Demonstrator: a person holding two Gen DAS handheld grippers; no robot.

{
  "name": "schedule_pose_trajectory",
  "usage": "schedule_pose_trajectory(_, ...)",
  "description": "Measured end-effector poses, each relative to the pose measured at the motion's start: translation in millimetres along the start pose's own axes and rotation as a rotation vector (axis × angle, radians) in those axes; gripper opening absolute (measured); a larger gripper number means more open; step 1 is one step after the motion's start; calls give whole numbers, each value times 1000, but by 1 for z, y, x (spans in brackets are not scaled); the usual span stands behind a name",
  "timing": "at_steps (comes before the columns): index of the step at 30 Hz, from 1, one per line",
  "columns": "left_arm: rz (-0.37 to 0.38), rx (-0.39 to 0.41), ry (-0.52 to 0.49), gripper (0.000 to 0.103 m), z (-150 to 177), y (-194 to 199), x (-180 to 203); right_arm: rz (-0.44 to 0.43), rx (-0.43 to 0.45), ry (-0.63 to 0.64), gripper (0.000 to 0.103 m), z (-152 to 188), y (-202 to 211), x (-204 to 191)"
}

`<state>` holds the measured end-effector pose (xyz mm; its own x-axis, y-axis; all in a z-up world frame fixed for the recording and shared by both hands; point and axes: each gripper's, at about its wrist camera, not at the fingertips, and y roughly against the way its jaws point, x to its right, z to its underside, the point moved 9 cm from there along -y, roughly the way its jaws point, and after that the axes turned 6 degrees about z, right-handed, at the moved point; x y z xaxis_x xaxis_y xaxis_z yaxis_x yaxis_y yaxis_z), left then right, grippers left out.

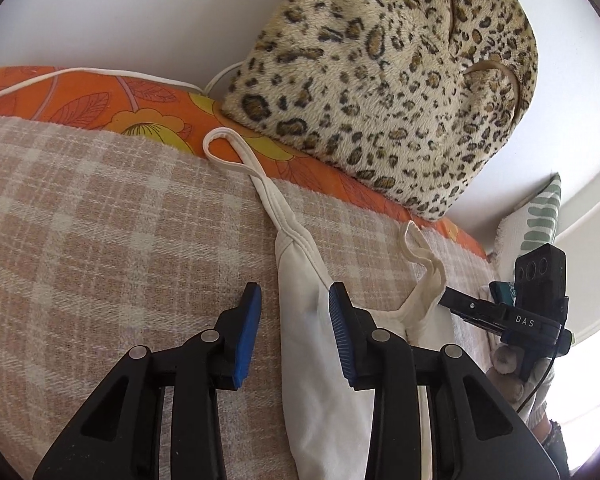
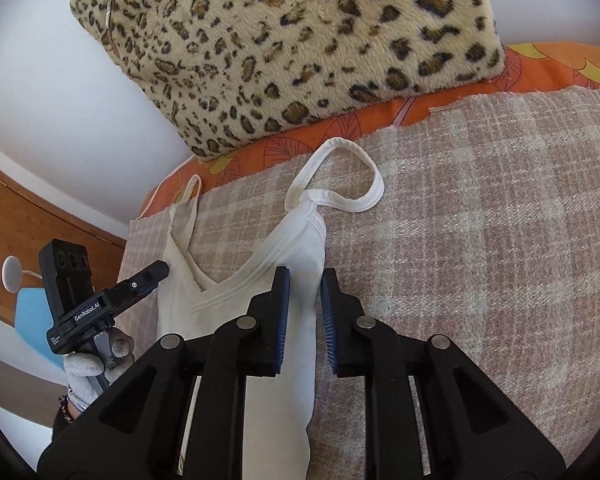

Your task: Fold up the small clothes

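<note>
A white tank top [image 1: 312,344] lies flat on the pink-and-cream checked blanket [image 1: 100,220], straps pointing toward the pillow. My left gripper [image 1: 294,308] is open, its blue pads [image 1: 246,332] straddling the top's left side edge just below the left strap [image 1: 236,152]. In the right wrist view the tank top [image 2: 276,264] shows its V neckline, and my right gripper [image 2: 305,284] is open with a narrow gap over the top's right side edge, below the looped right strap [image 2: 340,176]. Each gripper shows in the other's view: the right one [image 1: 512,316], the left one [image 2: 100,300].
A leopard-print plush pillow [image 1: 380,72] stands against the white wall on an orange floral sheet [image 1: 112,100] just beyond the straps. A green-patterned cushion [image 1: 536,216] lies at the far right. A wooden bed frame [image 2: 40,200] and blue object [image 2: 32,312] sit left.
</note>
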<state>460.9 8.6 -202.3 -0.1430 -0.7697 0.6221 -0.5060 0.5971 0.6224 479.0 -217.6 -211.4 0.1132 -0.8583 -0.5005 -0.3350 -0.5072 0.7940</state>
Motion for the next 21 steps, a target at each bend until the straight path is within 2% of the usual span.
schedule_pose_trajectory(7, -40, 2, -28, 30, -7, -10, 7, 7, -30, -2, 18, -9, -19, -3)
schedule_pose_trajectory(8, -52, 8, -37, 26, -8, -11, 8, 21, -25, 3, 18, -10, -21, -5)
schedule_pose_trajectory(9, -57, 15, -42, 16, -8, -11, 9, 32, -21, 13, 18, -11, -21, -7)
schedule_pose_trajectory(12, -58, 30, -74, 7, -10, -11, 14, 86, -8, 48, 12, -12, -21, -10)
schedule_pose_trajectory(16, -35, 71, -60, 4, -17, -2, 18, 106, 24, 35, 9, -17, -12, -10)
schedule_pose_trajectory(21, -29, 81, -85, 3, -21, 7, 29, 108, 50, 42, 8, -22, 1, -16)
